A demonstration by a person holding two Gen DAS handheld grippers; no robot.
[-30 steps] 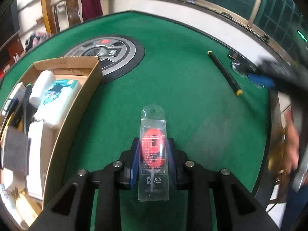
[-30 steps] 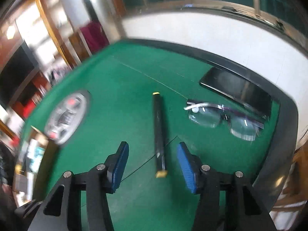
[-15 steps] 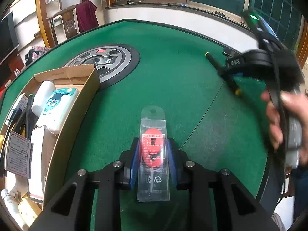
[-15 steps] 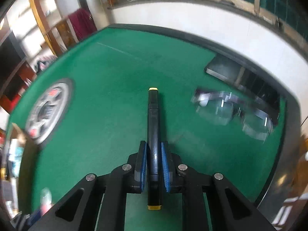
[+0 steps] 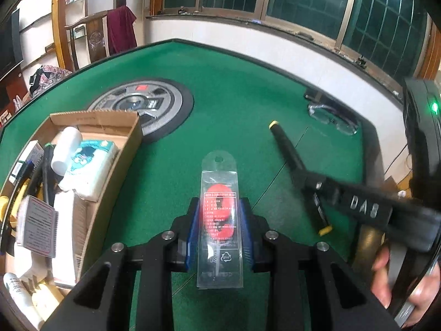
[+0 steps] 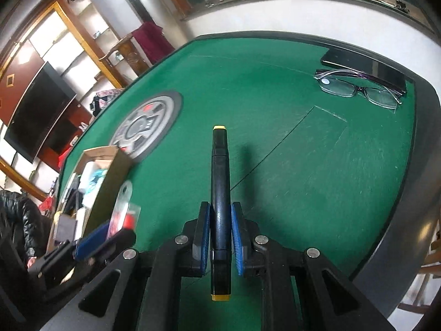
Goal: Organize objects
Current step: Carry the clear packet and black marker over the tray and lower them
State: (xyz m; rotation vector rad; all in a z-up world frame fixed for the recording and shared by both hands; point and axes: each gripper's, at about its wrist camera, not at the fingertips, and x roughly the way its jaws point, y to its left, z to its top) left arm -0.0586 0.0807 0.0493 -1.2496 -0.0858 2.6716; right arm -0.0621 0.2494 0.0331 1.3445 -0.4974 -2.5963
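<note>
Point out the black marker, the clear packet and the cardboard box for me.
black marker (image 6: 220, 193), right wrist view, mid barrel.
clear packet (image 5: 219, 204), left wrist view, red label.
cardboard box (image 5: 121, 154), left wrist view, right wall.

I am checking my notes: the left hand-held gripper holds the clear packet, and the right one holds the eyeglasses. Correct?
Partly. The right hand-held gripper holds the black marker, as the right wrist view shows; the eyeglasses lie on the table.

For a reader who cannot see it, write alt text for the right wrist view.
The right gripper is shut on a black marker with yellow ends, held above a green felt table. Eyeglasses lie far right; a cardboard box sits left.
</note>
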